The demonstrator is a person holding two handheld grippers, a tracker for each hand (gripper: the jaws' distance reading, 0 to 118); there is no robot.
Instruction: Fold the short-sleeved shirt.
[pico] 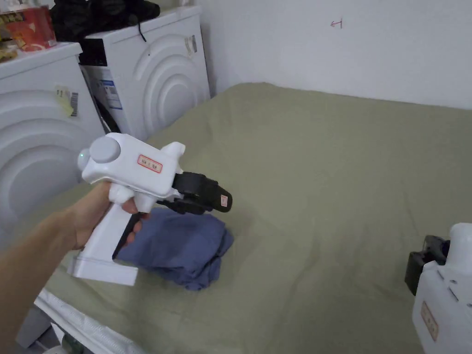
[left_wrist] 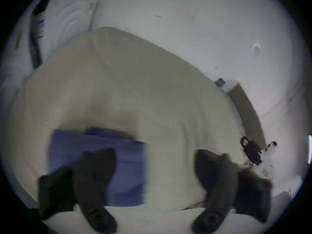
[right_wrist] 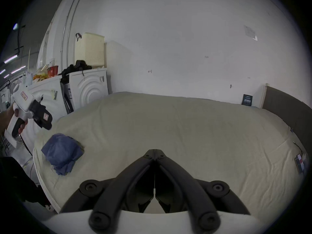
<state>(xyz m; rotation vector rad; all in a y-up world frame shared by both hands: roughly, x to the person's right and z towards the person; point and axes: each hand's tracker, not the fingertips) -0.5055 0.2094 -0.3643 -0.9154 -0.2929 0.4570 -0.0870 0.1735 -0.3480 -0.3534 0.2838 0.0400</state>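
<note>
The blue short-sleeved shirt [pico: 179, 249] lies bunched in a rough folded bundle near the front left corner of the bed [pico: 322, 161]. A hand holds my left gripper [pico: 225, 200] in the air just above the shirt. In the left gripper view, that gripper [left_wrist: 152, 156] has its jaws wide apart and empty, with the shirt [left_wrist: 125, 170] below them. My right gripper [pico: 413, 272] hovers over the front right of the bed, far from the shirt. In the right gripper view its jaws [right_wrist: 154, 151] meet at the tips with nothing between them, and the shirt [right_wrist: 61, 151] lies at the left.
An olive-green sheet covers the bed. Two white washing machines [pico: 152, 69] stand left of it, with dark cloth and boxes on top. A white wall runs behind. A dark headboard [right_wrist: 287, 106] closes the bed's right end. A cream basket [right_wrist: 89, 50] sits by the wall.
</note>
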